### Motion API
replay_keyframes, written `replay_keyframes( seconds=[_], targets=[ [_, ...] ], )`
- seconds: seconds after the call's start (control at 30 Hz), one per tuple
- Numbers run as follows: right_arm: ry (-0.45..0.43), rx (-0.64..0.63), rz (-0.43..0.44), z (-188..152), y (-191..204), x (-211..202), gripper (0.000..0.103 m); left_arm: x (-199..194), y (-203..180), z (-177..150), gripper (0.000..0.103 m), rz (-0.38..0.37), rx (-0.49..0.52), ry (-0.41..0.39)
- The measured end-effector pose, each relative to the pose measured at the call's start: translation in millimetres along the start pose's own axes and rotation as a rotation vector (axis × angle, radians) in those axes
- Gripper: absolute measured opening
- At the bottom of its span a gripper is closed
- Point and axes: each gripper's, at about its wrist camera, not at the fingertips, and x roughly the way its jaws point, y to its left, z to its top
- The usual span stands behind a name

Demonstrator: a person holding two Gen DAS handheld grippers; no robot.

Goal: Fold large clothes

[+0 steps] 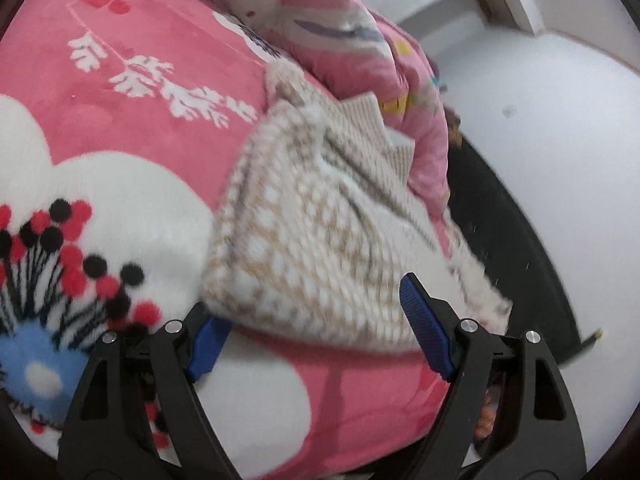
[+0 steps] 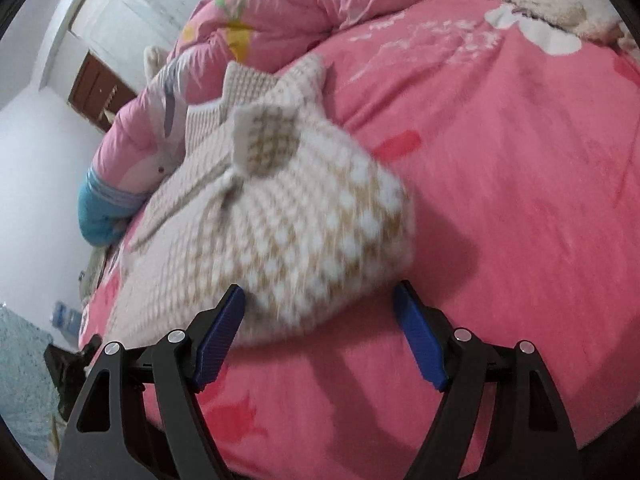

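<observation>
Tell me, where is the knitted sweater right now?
The knitted sweater lies bunched on the pink bedspread, just ahead of both open grippers, with the rumpled pink quilt right behind it near the bed's edge.

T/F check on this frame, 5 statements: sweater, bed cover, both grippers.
1. The knit sweater lies bunched on the pink blanket. True.
2. The left gripper is clamped shut on the sweater. False: its jaws stand wide open, with the sweater's edge between them.
3. The right gripper is open. True.
4. The sweater is solid blue. False: it is cream with a tan check pattern.
5. A pink quilt is heaped behind the sweater. True.
</observation>
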Motion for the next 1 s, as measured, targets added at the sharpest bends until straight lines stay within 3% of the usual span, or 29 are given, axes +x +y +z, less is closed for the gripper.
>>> replay_keyframes(
  seconds=[0.07,0.13,0.17,0.23,0.4,0.5,0.73,0.83,0.97,1.0],
  targets=[
    [-0.036,-0.017,-0.032,4.8,4.4,6.8,0.069,4.3,-2.6,3.6,0.071,0.043,-0.007,-0.029],
    [-0.060,-0.024,-0.074,7.8,7.6,12.0,0.056,11.5,-8.2,8.0,0.047,0.125,0.015,-0.043],
    [-0.069,-0.030,-0.097,9.5,9.9,14.5,0.050,17.3,-12.2,11.9,0.040,0.190,0.039,-0.040],
    [-0.100,-0.081,-0.155,11.8,21.0,13.5,0.033,21.8,-19.2,18.5,0.022,0.245,0.086,-0.033],
    [-0.216,-0.267,-0.234,9.8,62.2,-23.1,0.016,-2.4,-78.3,19.2,0.015,0.352,0.379,-0.118],
    [-0.257,-0.322,-0.234,8.1,78.3,-48.2,0.012,-18.0,-102.9,19.0,0.013,0.361,0.469,-0.146],
    [-0.249,-0.377,-0.164,-22.0,77.8,-111.9,0.011,-81.9,-101.8,5.9,0.013,0.292,0.481,-0.104],
    [-0.159,-0.357,-0.134,-41.6,60.4,-115.9,0.014,-94.8,-78.0,-6.5,0.017,0.286,0.421,-0.029],
    [0.029,-0.270,-0.156,-54.8,19.5,-84.7,0.032,-85.2,-33.9,-22.4,0.028,0.345,0.301,0.067],
    [0.069,-0.243,-0.169,-56.3,9.0,-79.9,0.044,-86.8,-21.9,-23.9,0.030,0.364,0.258,0.073]
  ],
)
